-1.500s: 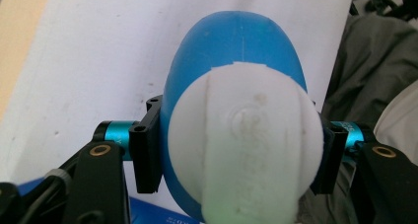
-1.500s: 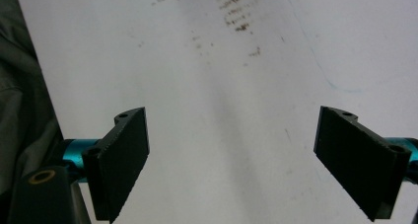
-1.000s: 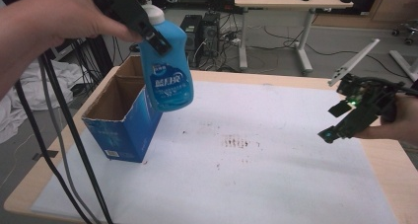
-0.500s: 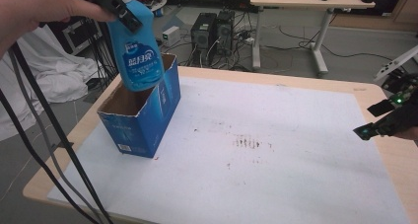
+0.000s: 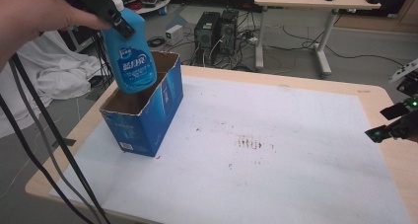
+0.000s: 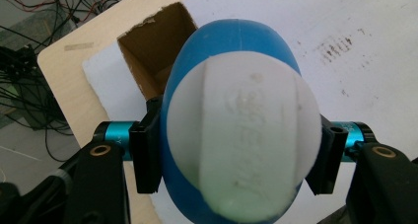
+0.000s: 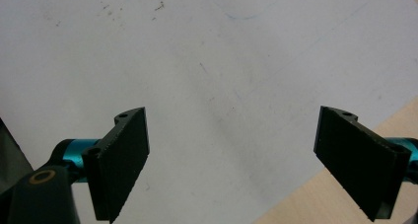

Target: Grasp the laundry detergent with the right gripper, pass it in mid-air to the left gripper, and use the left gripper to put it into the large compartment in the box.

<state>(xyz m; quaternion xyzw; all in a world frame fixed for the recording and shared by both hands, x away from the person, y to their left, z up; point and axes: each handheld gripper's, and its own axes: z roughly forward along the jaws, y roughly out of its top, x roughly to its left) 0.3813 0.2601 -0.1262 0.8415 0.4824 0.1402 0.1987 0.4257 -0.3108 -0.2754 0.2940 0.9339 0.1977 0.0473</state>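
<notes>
1. A blue bottle (image 5: 130, 54) with a white cap is held upright over the open top of a blue cardboard box (image 5: 148, 116); its base is seen at the level of the box rim, just inside the opening.
2. The bottle is clamped near its top by the left gripper (image 5: 112, 18); in the left gripper view the black pads (image 6: 147, 152) are pressed against both sides of the bottle (image 6: 236, 135).
3. The box is stood on a white mat (image 5: 276, 155) near the left end of the desk (image 5: 367, 93).
4. The right gripper (image 5: 394, 128) is held at the desk's right edge, jaws spread wide apart, nothing between them.
5. Dark smudges (image 5: 251, 144) are noted mid-mat.
</notes>
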